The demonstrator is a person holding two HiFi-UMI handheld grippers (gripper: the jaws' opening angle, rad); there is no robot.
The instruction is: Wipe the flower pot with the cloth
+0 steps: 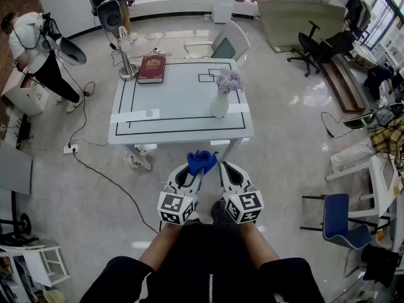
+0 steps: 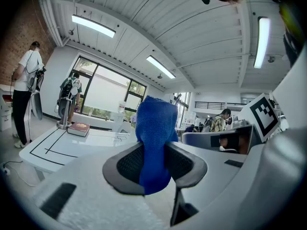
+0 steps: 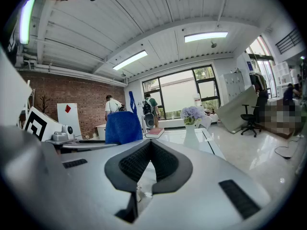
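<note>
The flower pot (image 1: 219, 103) is a white vase with purple flowers, standing right of centre on the white table (image 1: 177, 115). It is also visible far ahead in the right gripper view as the vase (image 3: 192, 133). A blue cloth (image 1: 201, 161) is pinched in my left gripper (image 1: 197, 172), which I hold low in front of me, short of the table's near edge. In the left gripper view the cloth (image 2: 154, 138) sticks up between the jaws of the left gripper (image 2: 154, 164). My right gripper (image 1: 222, 167) is beside it, its pads closed together on nothing (image 3: 149, 155).
A red book (image 1: 152, 67) and a desk lamp (image 1: 126, 59) sit at the table's far left corner. A chair (image 1: 230, 41) stands behind the table. Cables (image 1: 107, 178) run over the floor at left. A blue chair (image 1: 341, 223) is at right. A person (image 1: 31, 43) stands far left.
</note>
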